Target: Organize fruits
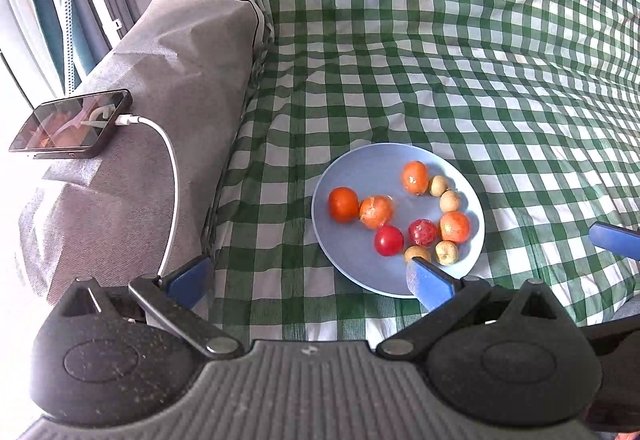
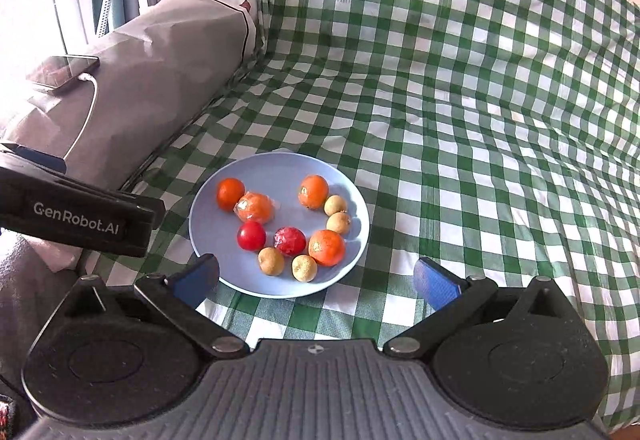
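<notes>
Right wrist view first, and we start with the biggest thing in sight: the green-and-white checked cloth spread over the whole surface, rising at the back. On it sits the blue plate, and every fruit we can find is on that plate. We see none loose on the cloth.

So where do we stand? By our reading, the gathering looks done or close to it. We count four orange fruits, among them one at the near right and one wrapped in clear film; two red ones, a smooth one and a wrapped one; and four small tan fruits, one nearest us. Kinds sit loosely mixed, so if sorting by kind is wanted, that part is left. We cannot tell which is meant.

Now the tools. Our right gripper points down at the near rim of the plate, its blue pads spread as wide as they go, nothing between them but plate edge and cloth. Our left gripper also tilts down from the plate's left side, pads wide apart and empty, its right finger crossing in front of the plate's near edge. Whether it touches the plate we cannot tell.

Off to the left, a phone on its white cable lies on the grey cushion, well apart from the plate.
</notes>
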The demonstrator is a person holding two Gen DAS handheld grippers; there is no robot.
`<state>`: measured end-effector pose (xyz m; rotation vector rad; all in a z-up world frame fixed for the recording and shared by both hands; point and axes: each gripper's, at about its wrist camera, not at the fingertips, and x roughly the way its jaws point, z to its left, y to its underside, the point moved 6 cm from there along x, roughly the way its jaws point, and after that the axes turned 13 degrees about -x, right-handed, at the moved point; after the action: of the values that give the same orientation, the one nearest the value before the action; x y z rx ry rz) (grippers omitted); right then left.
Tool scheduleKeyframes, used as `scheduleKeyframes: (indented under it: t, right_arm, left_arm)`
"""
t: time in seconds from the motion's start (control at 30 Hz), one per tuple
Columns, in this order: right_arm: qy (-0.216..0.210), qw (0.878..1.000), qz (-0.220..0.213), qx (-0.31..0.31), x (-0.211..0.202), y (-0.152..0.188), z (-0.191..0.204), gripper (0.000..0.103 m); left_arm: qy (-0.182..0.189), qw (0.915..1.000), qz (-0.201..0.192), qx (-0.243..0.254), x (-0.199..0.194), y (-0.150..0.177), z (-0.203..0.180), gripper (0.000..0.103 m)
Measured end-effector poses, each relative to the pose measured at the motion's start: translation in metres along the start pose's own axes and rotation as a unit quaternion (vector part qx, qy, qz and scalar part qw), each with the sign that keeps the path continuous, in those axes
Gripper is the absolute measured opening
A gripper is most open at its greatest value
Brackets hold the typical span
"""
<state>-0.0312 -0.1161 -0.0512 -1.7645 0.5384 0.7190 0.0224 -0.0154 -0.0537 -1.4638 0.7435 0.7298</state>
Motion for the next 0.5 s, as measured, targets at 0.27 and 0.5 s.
scheduleKeyframes:
  t: [0.27,0.5]
  right_arm:
    - [0.003,1.000,0.002,0.001,0.0002,0.0008,0.0027,0.102]
    - [0.006,1.000,0.003,0.001,0.0012,0.0006,0.0018,0.102]
  left_arm:
    - [-0.004,1.0000,0.002,0.005,0.0009,0.0005,0.0010,0.103]
    - [-0.002,0.9999,0.004,0.011,0.0047,-0.0010,0.0019,0.103]
